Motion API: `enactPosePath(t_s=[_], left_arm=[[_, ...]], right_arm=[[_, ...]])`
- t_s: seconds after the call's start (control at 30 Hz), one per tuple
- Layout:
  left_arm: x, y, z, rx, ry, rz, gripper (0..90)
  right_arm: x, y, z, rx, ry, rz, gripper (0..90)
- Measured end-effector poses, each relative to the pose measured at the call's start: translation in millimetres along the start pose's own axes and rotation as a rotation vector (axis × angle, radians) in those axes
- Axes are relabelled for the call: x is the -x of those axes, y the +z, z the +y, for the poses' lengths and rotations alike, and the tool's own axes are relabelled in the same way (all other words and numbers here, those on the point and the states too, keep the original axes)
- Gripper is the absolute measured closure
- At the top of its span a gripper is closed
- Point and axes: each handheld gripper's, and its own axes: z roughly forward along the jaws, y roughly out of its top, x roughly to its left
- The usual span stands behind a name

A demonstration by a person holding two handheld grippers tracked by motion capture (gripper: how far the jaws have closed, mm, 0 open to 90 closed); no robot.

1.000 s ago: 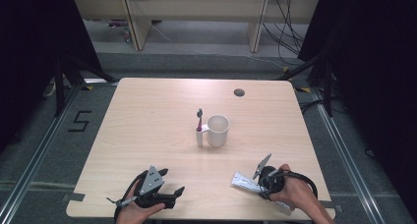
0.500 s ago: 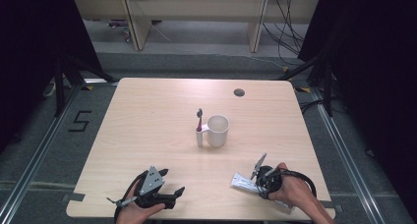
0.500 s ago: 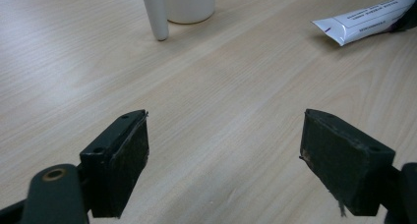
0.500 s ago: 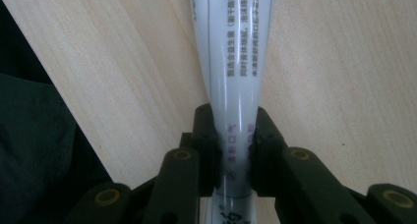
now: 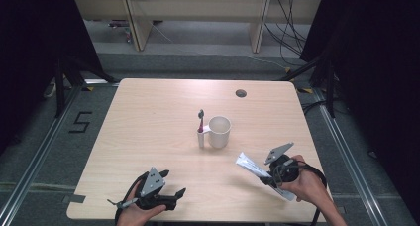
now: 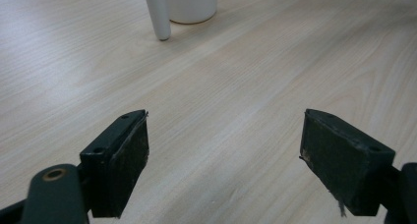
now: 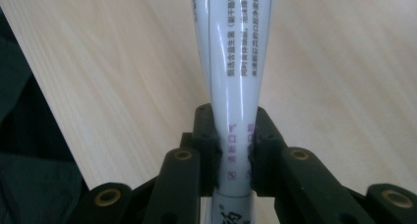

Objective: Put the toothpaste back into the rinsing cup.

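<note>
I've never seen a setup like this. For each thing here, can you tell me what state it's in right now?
Left gripper: open, holding nothing, low over the table.
Right gripper: shut on the tube.
Tube: white, pinched between the jaws, pointing out over the table.
Mug: upright at mid-table; contents cannot be told.
Toothbrush: upright beside the mug, head up.

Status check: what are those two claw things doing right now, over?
Left gripper open, empty, low over table. Right gripper shut on white tube. Mug with toothbrush mid-table, nothing between.
</note>
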Motion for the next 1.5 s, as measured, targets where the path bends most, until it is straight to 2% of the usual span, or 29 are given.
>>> enactPosePath(t_s=[0.03,0.07,0.1,0.13,0.17,0.2,0.27,0.3,0.33,0.37,0.43,0.47,0.5,0.53,0.57,0.6,0.7,0.77,0.97,1.0,1.1,1.17,1.2,1.27,1.37,1.5], left_arm=[[1.8,0.9,-0.1,0.018,-0.022,-0.007,17.9],[1.9,0.8,-0.1,0.017,-0.022,-0.008,17.9],[1.4,0.6,-0.2,0.015,-0.017,-0.006,17.9],[1.7,1.2,-0.3,0.021,-0.026,-0.008,17.9],[1.4,1.1,-0.4,0.020,-0.027,-0.007,17.9],[1.4,1.1,-0.4,0.020,-0.028,-0.006,17.9],[1.2,0.6,-0.4,0.016,-0.023,-0.007,17.9],[1.2,0.4,-0.3,0.017,-0.022,-0.007,17.9],[1.2,0.3,-0.2,0.018,-0.024,-0.007,17.9],[1.2,0.2,-0.2,0.018,-0.023,-0.008,17.9],[1.5,0.0,0.1,0.018,-0.020,-0.005,17.9],[1.4,0.0,0.2,0.019,-0.018,-0.007,17.9],[1.3,-0.8,0.6,0.015,-0.014,-0.007,17.9],[1.7,-0.9,0.6,0.017,-0.018,-0.006,17.9],[2.5,-0.5,0.5,0.026,-0.027,-0.008,17.9],[2.1,-0.7,0.4,0.025,-0.022,-0.014,17.9],[2.3,-0.8,0.5,0.025,-0.023,-0.015,17.9],[2.7,-0.6,0.5,0.026,-0.024,-0.017,17.9],[3.0,-0.3,0.4,0.026,-0.023,-0.020,17.9],[3.0,-0.2,0.3,0.026,-0.024,-0.020,17.9],[3.4,-0.2,0.5,0.027,-0.024,-0.022,17.9],[3.5,-0.1,0.5,0.025,-0.022,-0.026,17.9],[3.5,0.0,0.5,0.024,-0.022,-0.026,17.9],[3.7,0.0,0.5,0.024,-0.020,-0.030,17.9],[3.8,-0.1,0.5,0.031,-0.020,-0.030,17.9],[4.3,-1.0,0.9,0.031,-0.024,-0.025,17.9]], right_arm=[[2.2,-3.1,0.5,0.025,0.013,0.003,77.5],[5.0,-5.0,1.6,0.055,0.003,0.006,77.6],[6.8,-7.4,2.8,0.097,-0.004,-0.017,77.6],[6.4,-11.0,4.6,0.106,0.009,-0.021,77.6],[8.3,-13.8,6.3,0.138,0.008,-0.025,77.6],[8.7,-17.3,8.8,0.181,0.049,-0.024,77.6],[14.8,-20.8,12.9,0.230,0.027,-0.027,77.5],[14.9,-22.3,15.4,0.263,0.068,-0.035,77.6],[18.4,-24.9,18.6,0.291,0.070,-0.053,77.6],[20.9,-27.4,21.4,0.297,0.065,-0.062,77.5],[26.2,-29.6,28.8,0.349,0.076,-0.061,77.5],[28.6,-29.7,34.1,0.386,0.097,-0.066,77.6],[31.6,-30.2,37.5,0.407,0.090,-0.079,77.5],[33.5,-30.1,42.2,0.422,0.116,-0.078,77.5],[38.0,-29.2,46.9,0.445,0.101,-0.090,77.5],[39.0,-28.5,51.1,0.470,0.128,-0.097,77.6],[46.4,-24.1,63.9,0.538,0.167,-0.072,77.6],[50.3,-19.9,72.2,0.573,0.169,-0.084,77.6],[53.1,-8.0,92.5,0.668,0.211,-0.061,77.6],[54.1,-6.7,95.6,0.678,0.199,-0.055,77.6],[53.7,-3.1,105.1,0.708,0.225,-0.041,77.6],[55.8,-0.2,112.5,0.739,0.214,-0.046,77.5],[54.8,0.4,115.6,0.735,0.244,-0.020,77.6],[55.6,2.6,121.7,0.755,0.257,-0.011,77.6],[58.1,6.2,130.4,0.771,0.251,-0.014,77.6],[58.6,12.3,141.1,0.799,0.300,0.000,77.6]])
